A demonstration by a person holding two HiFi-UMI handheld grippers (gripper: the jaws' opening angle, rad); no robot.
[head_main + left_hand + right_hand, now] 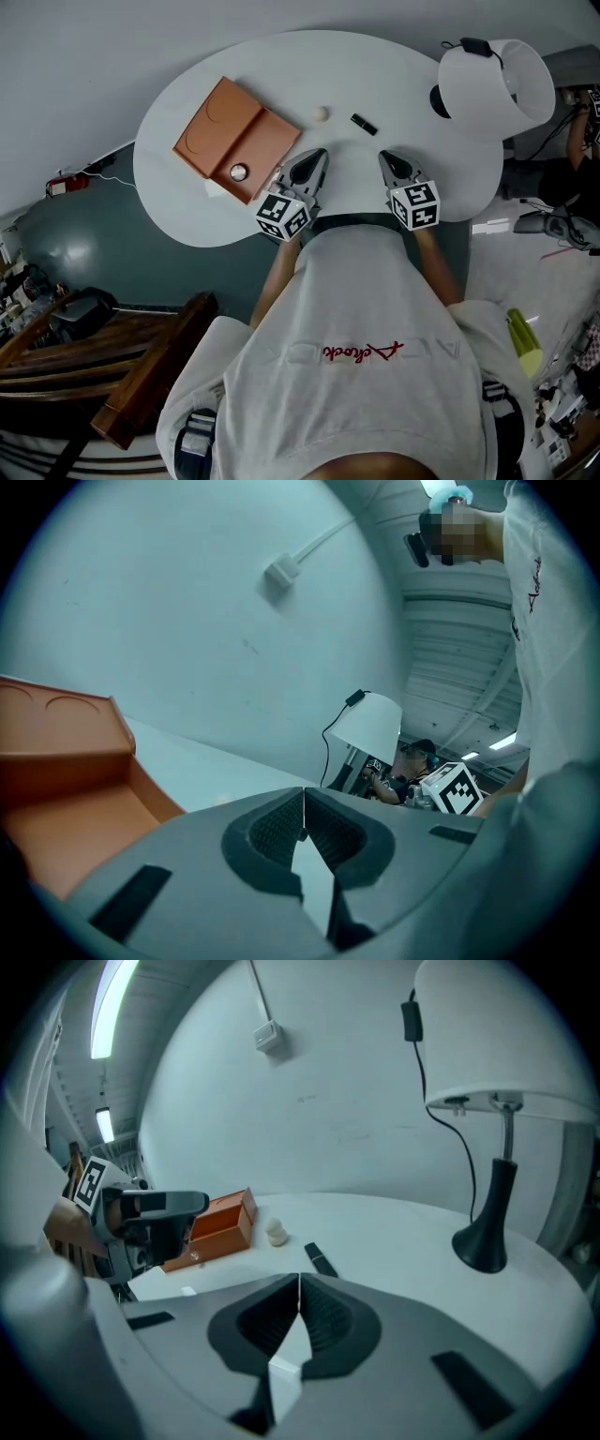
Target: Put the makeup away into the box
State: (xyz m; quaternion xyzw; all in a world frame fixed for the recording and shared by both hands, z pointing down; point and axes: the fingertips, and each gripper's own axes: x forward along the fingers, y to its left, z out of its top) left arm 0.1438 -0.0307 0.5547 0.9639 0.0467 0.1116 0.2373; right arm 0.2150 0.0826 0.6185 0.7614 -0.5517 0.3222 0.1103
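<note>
Table [375, 75] shows black tube [321, 1260] past right tool [299, 1279], not left tool [304, 793]; both closed, empty.

box [56, 789]: cut by left edge | lamp shade [497, 1035]: cropped (top, right)

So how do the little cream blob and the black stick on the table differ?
The cream sponge is pale and rounded; the black tube is dark, slim, lying flat. The sponge sits nearer the orange box, the tube nearer the lamp. Both rest on the table, outside the box.
</note>
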